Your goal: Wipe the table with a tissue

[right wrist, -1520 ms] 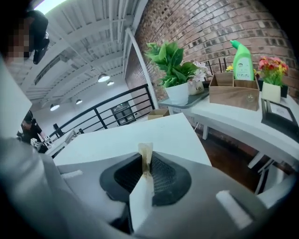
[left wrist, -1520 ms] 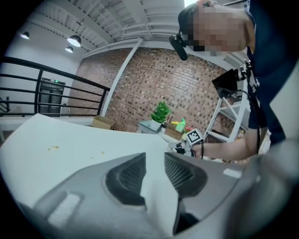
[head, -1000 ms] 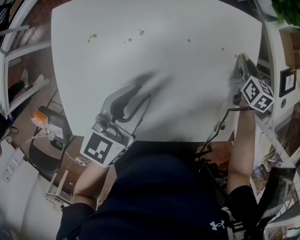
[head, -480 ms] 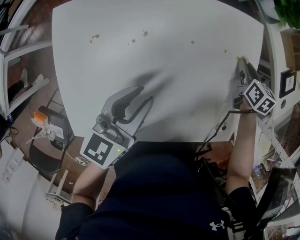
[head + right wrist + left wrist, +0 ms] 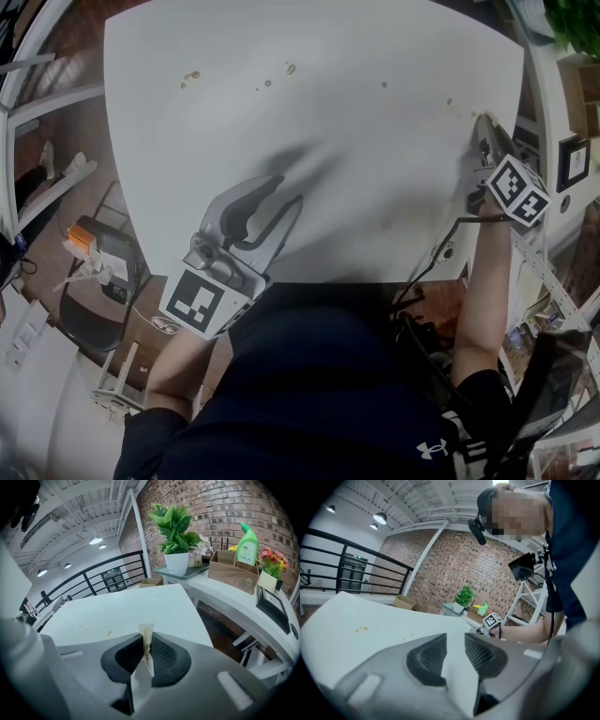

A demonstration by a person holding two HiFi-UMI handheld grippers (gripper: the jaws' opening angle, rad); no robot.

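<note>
- Your right gripper [image 5: 146, 654] is pinched shut on a thin, stained strip of tissue [image 5: 146, 633], out at the right edge of the surface [image 5: 356, 141]. So little tissue sticks out that, I judge, the hard jaws could scrape the top instead of wiping it.
- Your left gripper [image 5: 454, 651] hovers with its jaws apart and nothing between them (no help if the strip tears).
- The crumbs [image 5: 191, 77] lie well apart from the tissue, along the far side. A fast sweep could flick them off the edge.
</note>
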